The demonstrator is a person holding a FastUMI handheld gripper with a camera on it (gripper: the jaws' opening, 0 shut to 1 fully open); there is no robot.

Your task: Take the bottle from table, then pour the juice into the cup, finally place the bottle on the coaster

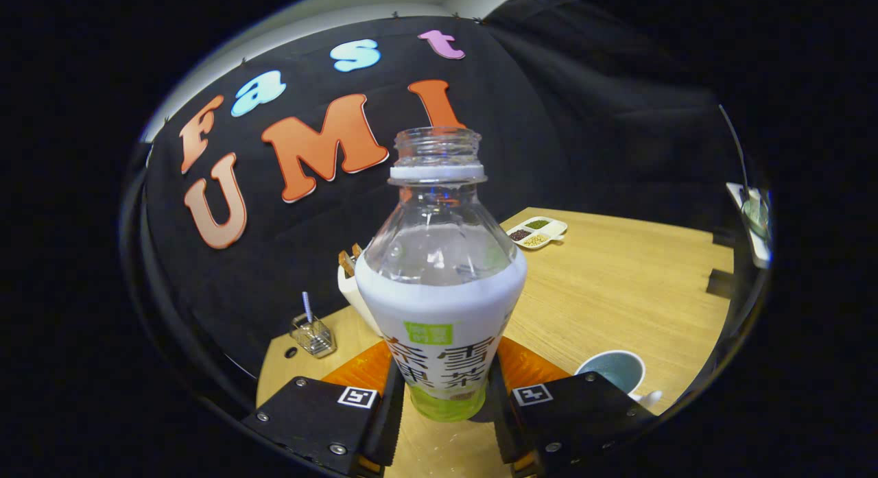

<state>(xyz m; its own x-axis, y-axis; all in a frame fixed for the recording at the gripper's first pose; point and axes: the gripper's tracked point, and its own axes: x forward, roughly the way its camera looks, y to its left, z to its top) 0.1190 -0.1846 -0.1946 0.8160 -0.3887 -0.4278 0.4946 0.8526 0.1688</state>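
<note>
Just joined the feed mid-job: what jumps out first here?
The open bottle dominates, upright between the gripper fingers, which press on its lower body; its cap is off. Behind its base lies an orange coaster. A cup stands on the table just past the right finger, and a small divided dish sits farther back.

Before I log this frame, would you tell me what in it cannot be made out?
All in the gripper view:
- Coaster: the orange piece beneath the bottle may be it; the bottle and the hand-held gripper cover most of it.
- Cup: the right finger cuts off its lower part; contents unclear.
- White container behind the bottle: mostly hidden.
- Divided dish: contents too small to identify.
</note>
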